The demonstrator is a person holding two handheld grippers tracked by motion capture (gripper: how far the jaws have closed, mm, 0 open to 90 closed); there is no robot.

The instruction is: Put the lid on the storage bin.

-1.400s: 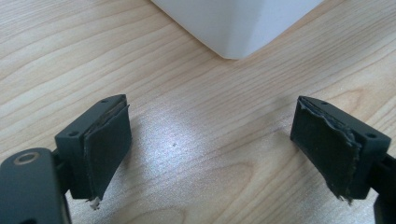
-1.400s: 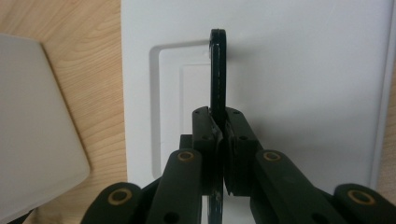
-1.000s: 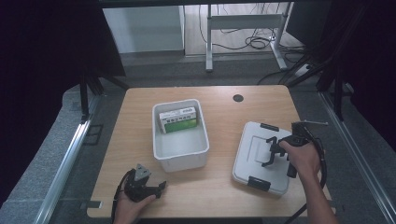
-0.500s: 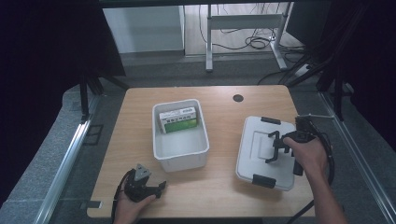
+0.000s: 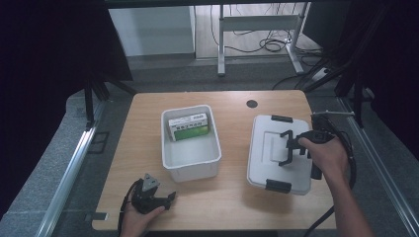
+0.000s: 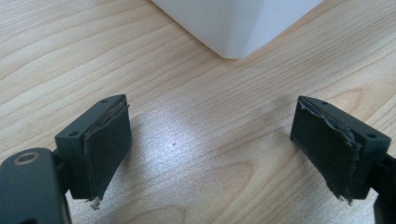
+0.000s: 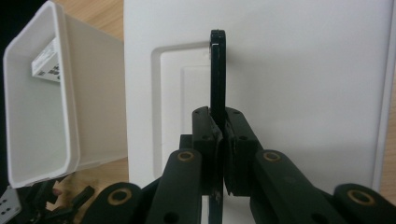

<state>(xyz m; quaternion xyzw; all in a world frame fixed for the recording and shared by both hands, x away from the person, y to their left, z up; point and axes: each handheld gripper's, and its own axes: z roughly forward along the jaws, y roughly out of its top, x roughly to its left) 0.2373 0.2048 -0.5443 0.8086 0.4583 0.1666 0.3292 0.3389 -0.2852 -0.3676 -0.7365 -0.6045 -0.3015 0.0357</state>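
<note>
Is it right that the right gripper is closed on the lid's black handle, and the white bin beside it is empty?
Not quite. The right gripper is shut on the black handle of the lid, but the white bin is not empty: the high view shows a green and white box inside it.

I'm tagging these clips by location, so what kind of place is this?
Probably a lab or workshop recording station: a small wooden table ringed by dark curtains, loose black cables on the floor, and a metal desk frame behind.
</note>
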